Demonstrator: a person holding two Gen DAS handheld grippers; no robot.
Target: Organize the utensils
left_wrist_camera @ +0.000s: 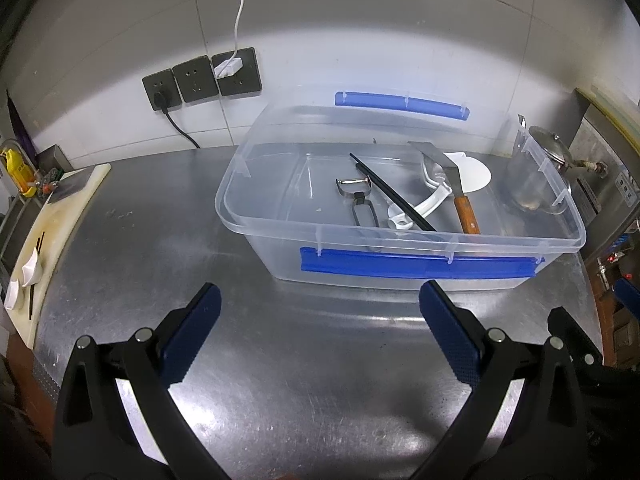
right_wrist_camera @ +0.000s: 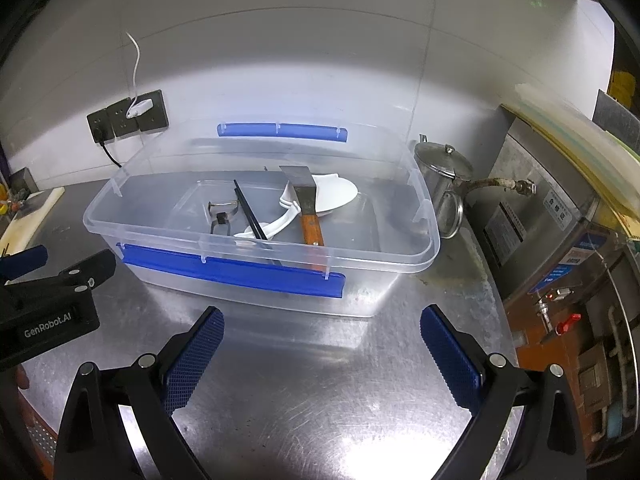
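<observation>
A clear plastic bin [left_wrist_camera: 404, 236] [right_wrist_camera: 256, 248] with blue clip handles stands on the steel counter. Inside lie a metal peeler [left_wrist_camera: 358, 194] [right_wrist_camera: 222, 212], a black chopstick [left_wrist_camera: 390, 190] [right_wrist_camera: 250, 212], a white ladle [left_wrist_camera: 474, 176] [right_wrist_camera: 336, 194], white spoons [left_wrist_camera: 430, 204] and a wooden-handled spatula [left_wrist_camera: 464, 208] [right_wrist_camera: 310, 226]. My left gripper [left_wrist_camera: 320, 300] hovers open just in front of the bin, with nothing between its fingers. My right gripper [right_wrist_camera: 322, 320] is also open and empty, near the bin's front right. On the cutting board [left_wrist_camera: 68, 208] at far left lie white spoons [left_wrist_camera: 30, 270] and a dark chopstick [left_wrist_camera: 35, 276].
Wall sockets [left_wrist_camera: 200, 80] with a black cord and a white charger sit behind the bin. A steel pot [right_wrist_camera: 442, 176] stands right of the bin beside a metal appliance [right_wrist_camera: 556, 216]. The counter's front edge is near at lower left. The left gripper body [right_wrist_camera: 48, 304] shows at left.
</observation>
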